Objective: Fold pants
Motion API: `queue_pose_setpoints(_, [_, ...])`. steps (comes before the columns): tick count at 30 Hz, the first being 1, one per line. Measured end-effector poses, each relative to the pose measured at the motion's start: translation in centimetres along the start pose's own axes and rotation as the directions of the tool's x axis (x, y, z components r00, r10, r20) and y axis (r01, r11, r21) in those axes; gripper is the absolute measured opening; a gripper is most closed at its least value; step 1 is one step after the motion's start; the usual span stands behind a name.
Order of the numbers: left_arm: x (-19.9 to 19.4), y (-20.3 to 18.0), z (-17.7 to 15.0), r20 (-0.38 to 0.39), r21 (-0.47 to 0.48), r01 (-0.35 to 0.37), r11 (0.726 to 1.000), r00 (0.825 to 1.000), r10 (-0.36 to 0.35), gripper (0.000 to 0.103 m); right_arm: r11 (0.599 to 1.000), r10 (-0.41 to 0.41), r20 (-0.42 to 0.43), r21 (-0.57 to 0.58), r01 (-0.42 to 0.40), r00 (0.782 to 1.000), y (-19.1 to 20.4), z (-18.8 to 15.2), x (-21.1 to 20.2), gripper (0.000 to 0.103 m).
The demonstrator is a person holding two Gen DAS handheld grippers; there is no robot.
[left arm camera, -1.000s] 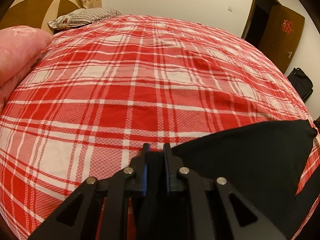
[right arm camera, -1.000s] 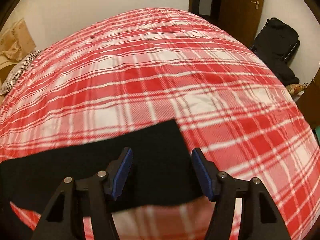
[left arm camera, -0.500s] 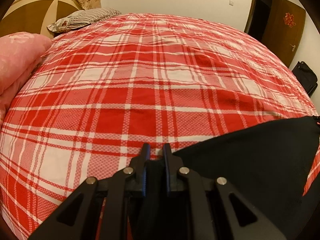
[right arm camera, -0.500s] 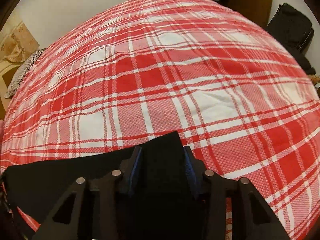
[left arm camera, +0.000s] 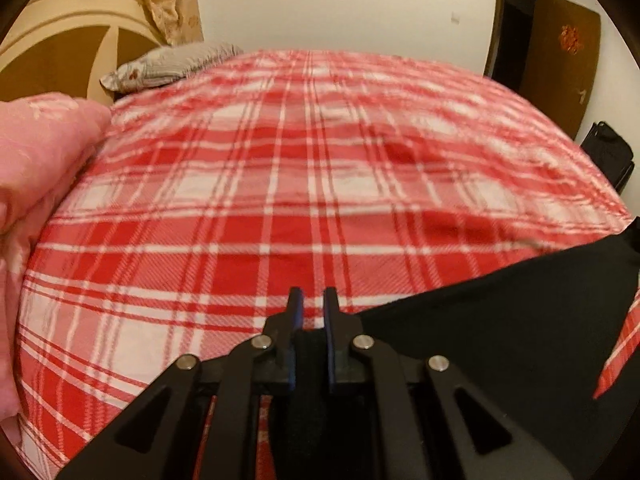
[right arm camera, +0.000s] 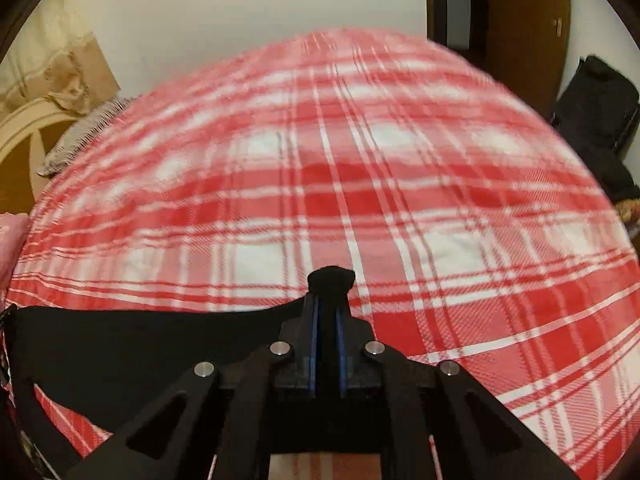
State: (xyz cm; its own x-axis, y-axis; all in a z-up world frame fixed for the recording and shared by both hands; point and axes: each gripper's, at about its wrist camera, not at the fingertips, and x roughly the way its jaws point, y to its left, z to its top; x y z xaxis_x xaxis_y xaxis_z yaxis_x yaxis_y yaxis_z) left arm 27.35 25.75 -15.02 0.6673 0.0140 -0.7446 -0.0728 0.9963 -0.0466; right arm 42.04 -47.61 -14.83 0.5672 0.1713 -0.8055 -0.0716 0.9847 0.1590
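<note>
Both corners pinched! Left tool (left arm camera: pixel 311 304) clamped on black pants (left arm camera: pixel 500 320) stretching toward three o'clock; right tool (right arm camera: pixel 329 312) clamped on a bunched corner, cloth trailing toward nine. Held taut over the plaid bed (left arm camera: pixel 280 200), probably for a clean fold.

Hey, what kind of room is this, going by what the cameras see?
Most likely a home bedroom: a bed with a red plaid sheet, a pillow against a curved headboard, and a wooden door in the far wall.
</note>
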Motion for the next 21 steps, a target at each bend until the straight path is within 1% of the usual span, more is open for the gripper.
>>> queue_pose_setpoints(1, [-0.4, 0.1, 0.0, 0.011, -0.005, 0.009, 1.0, 1.0, -0.009, 0.01, 1.0, 0.008, 0.017, 0.001, -0.008, 1.0, 0.0, 0.1, -0.6, 0.008])
queue_pose_setpoints(2, [-1.1, 0.3, 0.0, 0.031, -0.012, 0.021, 1.0, 0.999, -0.021, 0.01, 1.0, 0.021, 0.053, 0.0, -0.021, 0.998, 0.0, 0.0, -2.0, 0.008])
queue_pose_setpoints(4, [-1.8, 0.3, 0.1, 0.049, -0.019, 0.037, 0.999, 0.998, -0.036, 0.01, 1.0, 0.025, 0.097, -0.018, -0.023, 0.995, 0.1, -0.3, -3.9, 0.008])
queue_pose_setpoints(8, [-3.3, 0.4, -0.2, 0.092, -0.036, 0.087, 0.996, 0.992, -0.083, 0.01, 0.998, 0.061, 0.159, -0.022, -0.058, 0.985, -0.3, -1.3, -6.6, 0.008])
queue_pose_setpoints(10, [-3.9, 0.5, -0.4, 0.112, -0.053, 0.115, 0.992, 0.988, -0.108, 0.01, 0.995, 0.097, 0.198, -0.025, -0.094, 0.975, -0.6, -2.4, -8.2, 0.008])
queue_pose_setpoints(11, [-4.5, 0.7, -0.6, 0.13, -0.067, 0.143, 0.987, 0.982, -0.134, 0.01, 0.993, 0.114, 0.217, -0.027, -0.111, 0.97, -0.6, -2.9, -8.9, 0.007])
queue_pose_setpoints(14, [-5.7, 0.8, -1.3, 0.165, -0.08, 0.186, 0.979, 0.971, -0.171, 0.01, 0.989, 0.146, 0.267, -0.02, -0.146, 0.953, -1.0, -4.9, -11.0, 0.007])
queue_pose_setpoints(18, [-7.5, 0.7, -2.6, 0.203, -0.061, 0.227, 0.972, 0.956, -0.21, 0.01, 0.986, 0.159, 0.295, 0.007, -0.168, 0.942, -1.8, -7.2, -12.5, 0.007])
queue_pose_setpoints(21, [-8.7, 1.0, -3.6, 0.224, -0.048, 0.238, 0.97, 0.949, -0.222, 0.01, 0.983, 0.161, 0.308, 0.031, -0.179, 0.937, -2.8, -9.0, -13.3, 0.007])
